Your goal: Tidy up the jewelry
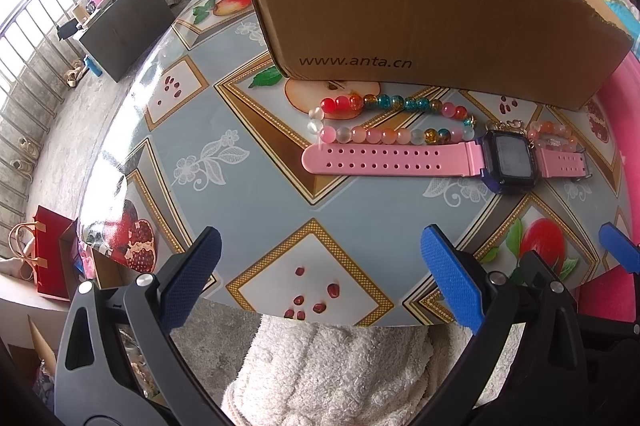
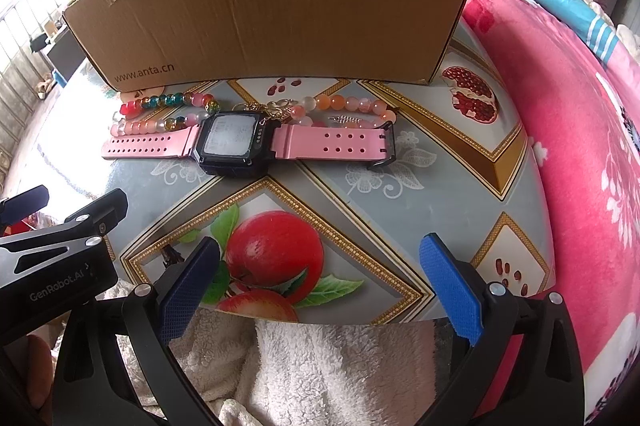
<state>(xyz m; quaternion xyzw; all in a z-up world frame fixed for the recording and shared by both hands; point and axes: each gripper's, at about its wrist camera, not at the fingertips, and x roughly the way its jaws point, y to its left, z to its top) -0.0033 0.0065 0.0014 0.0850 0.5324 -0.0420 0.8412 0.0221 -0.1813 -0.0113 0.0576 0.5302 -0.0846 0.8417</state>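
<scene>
Now | both claws (image 1: 320, 274) (image 2: 320, 278) wide, empty | pink watch (image 2: 230, 142) and beads (image 1: 384, 118) lie well ahead, before box (image 2: 272, 10)

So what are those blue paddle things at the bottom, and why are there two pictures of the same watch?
Those blue paddles are the fingers of a grabbing tool. A person holds one in each hand, and each has a small camera looking forward along its fingers. So one picture comes from the left hand-held gripper and the other from the right hand-held gripper. That is why you see the same table from two spots.

On the table, which has a fruit-patterned cover, lie a watch with a pink strap and a string of colourful beads just behind it. Behind those stands a torn cardboard box.

Both grippers are open and hold nothing. They hover near the table's front edge.
</scene>
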